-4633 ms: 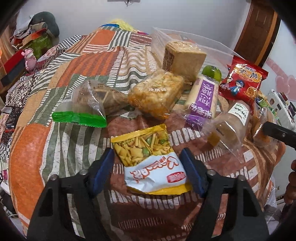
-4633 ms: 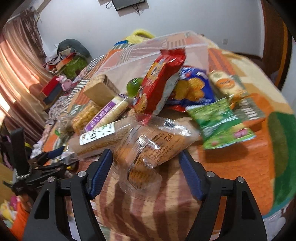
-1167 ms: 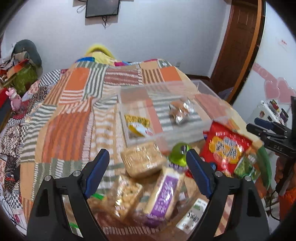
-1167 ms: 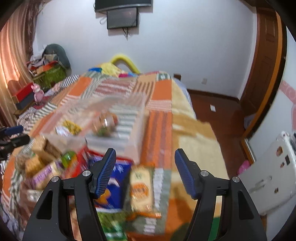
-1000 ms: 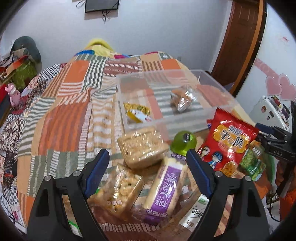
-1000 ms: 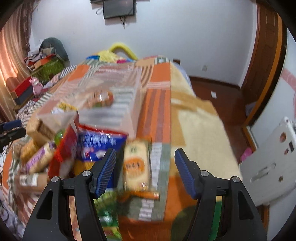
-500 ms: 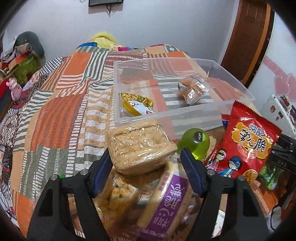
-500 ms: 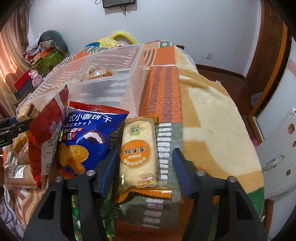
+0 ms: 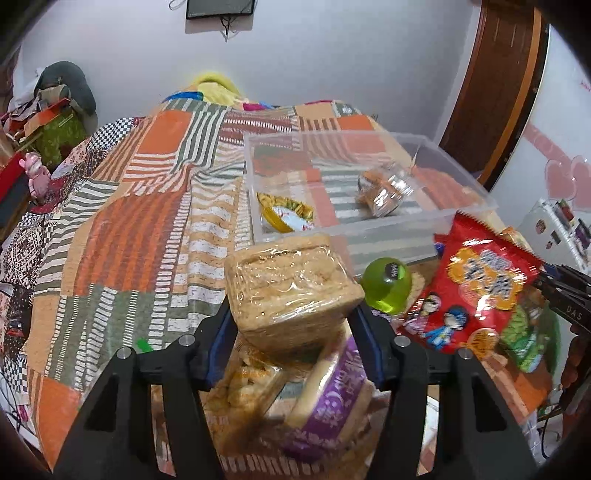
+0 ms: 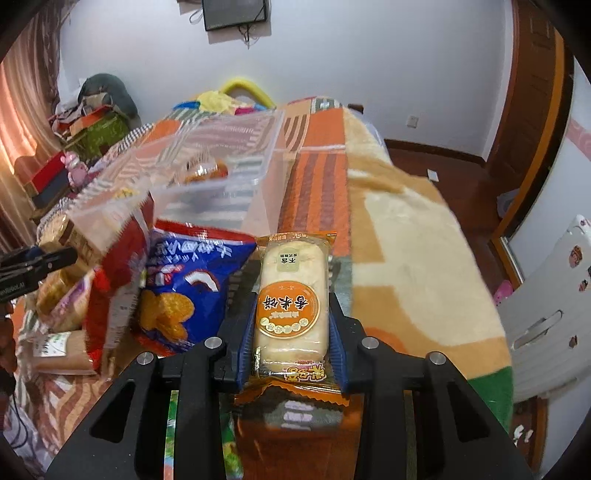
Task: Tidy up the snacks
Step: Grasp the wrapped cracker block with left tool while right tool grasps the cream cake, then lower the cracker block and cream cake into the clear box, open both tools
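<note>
Left gripper (image 9: 293,328) pinches a crinkly film-wrapped cracker block (image 9: 290,286).

From the left wrist we looked forward along the left gripper (image 9: 293,328), close over the snack pile, toward the clear plastic bin (image 9: 369,225) just ahead and the far wall. From the right wrist we looked along the right gripper (image 10: 291,328) from the bed's other side, the bin (image 10: 207,177) ahead to its left. Both views shared the bin, the red snack bag (image 9: 476,291) (image 10: 118,280) and the wall-mounted screen (image 9: 219,8) (image 10: 236,13).
</note>
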Available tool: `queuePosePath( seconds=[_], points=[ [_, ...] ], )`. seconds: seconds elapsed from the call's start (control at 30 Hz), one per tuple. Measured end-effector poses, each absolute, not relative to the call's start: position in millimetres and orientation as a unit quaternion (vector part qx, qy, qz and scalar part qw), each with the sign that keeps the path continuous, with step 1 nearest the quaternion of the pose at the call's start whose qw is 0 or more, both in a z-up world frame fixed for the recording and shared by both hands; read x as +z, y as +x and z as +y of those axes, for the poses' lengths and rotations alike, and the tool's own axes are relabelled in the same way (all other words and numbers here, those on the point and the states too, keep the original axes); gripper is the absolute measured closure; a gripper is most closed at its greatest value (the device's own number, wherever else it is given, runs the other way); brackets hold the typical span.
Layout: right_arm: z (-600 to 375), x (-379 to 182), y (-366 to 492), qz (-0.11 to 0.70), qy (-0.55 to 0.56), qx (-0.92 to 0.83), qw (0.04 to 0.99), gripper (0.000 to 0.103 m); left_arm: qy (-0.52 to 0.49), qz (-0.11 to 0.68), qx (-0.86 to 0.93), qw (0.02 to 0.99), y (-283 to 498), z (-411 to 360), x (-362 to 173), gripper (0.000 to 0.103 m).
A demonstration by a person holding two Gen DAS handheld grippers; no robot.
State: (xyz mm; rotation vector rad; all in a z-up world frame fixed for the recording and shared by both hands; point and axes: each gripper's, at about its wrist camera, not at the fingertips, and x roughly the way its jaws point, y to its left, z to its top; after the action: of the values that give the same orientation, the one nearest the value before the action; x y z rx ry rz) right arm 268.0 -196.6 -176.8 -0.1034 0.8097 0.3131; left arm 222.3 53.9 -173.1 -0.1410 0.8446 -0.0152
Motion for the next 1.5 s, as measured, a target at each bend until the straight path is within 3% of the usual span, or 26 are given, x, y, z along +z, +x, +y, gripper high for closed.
queuePosePath(
  seconds=[0.67, 1.5],
  points=[
    [-158.3, -114.0, 285.3, 0.296, -0.029, 0.185, 0.937, 0.072, -0.074, 0.325, -0.029, 0.942, 242.4, 41.2, -84.6, 0.045],
    [-120.3, -149.6, 347.6, 0.348, -0.057, 0.195, 0.915, 0.071, -0.036, 0.401, -0.056, 0.914, 319.5, 16.6, -147.6, 0.044]
  ],
)
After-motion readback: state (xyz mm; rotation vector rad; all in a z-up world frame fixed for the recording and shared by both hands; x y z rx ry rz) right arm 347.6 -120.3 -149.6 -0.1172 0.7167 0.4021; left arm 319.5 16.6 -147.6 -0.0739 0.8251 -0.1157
